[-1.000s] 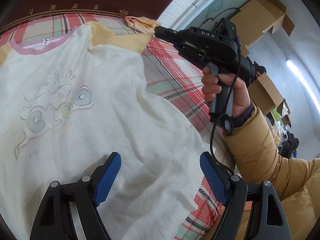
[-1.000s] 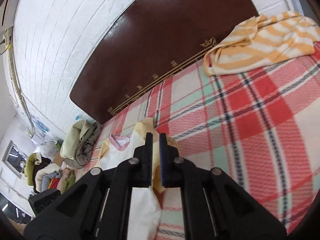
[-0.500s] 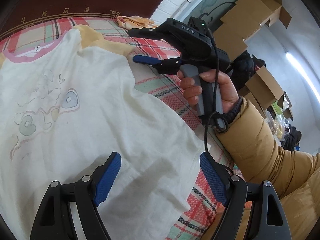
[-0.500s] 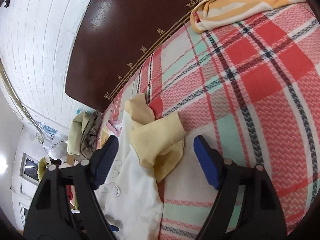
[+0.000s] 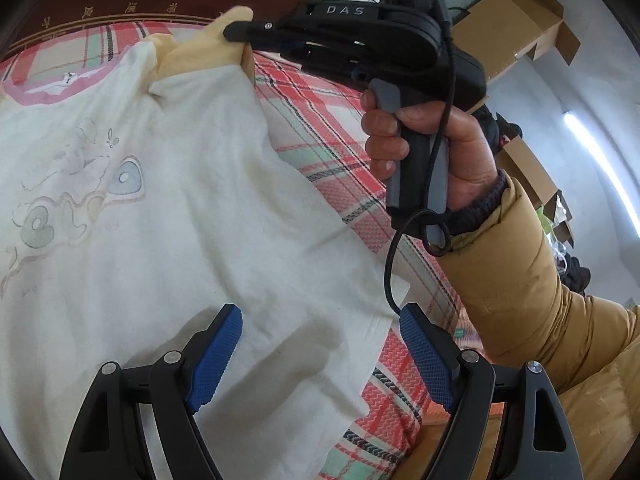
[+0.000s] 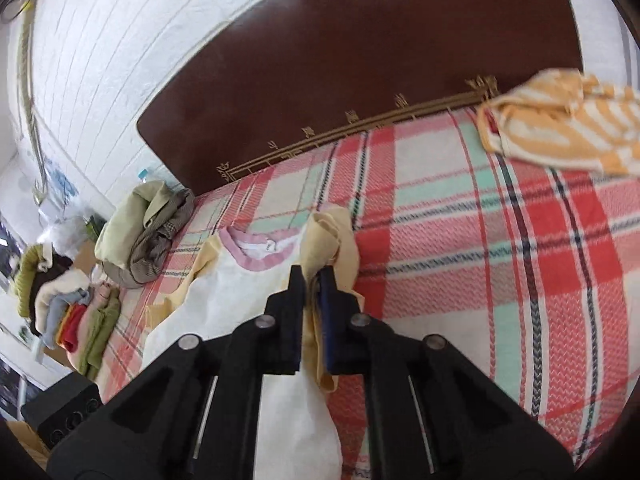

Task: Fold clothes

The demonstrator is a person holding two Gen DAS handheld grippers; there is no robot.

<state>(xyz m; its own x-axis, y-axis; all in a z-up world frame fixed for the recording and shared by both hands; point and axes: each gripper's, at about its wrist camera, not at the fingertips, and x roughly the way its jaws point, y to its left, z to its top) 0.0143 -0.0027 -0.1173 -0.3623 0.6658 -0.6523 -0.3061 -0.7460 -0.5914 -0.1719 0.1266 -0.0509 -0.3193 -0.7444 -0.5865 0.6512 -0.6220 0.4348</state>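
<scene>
A cream T-shirt with a pink collar, yellow sleeves and a pale print lies face up on the plaid bedspread. My left gripper is open, its blue pads above the shirt's lower right hem, holding nothing. My right gripper is shut on the shirt's yellow right sleeve and lifts it off the bed; it also shows in the left wrist view, where the sleeve is bunched at its tips. The shirt's collar shows in the right wrist view.
A dark brown headboard stands at the bed's far end. A yellow striped garment lies near it. A green-grey bundle and a stack of clothes sit at the left. Cardboard boxes stand to the right.
My right gripper opened over the yellow sleeve, then shut on it and lifted it. The left gripper stayed open over the hem.
</scene>
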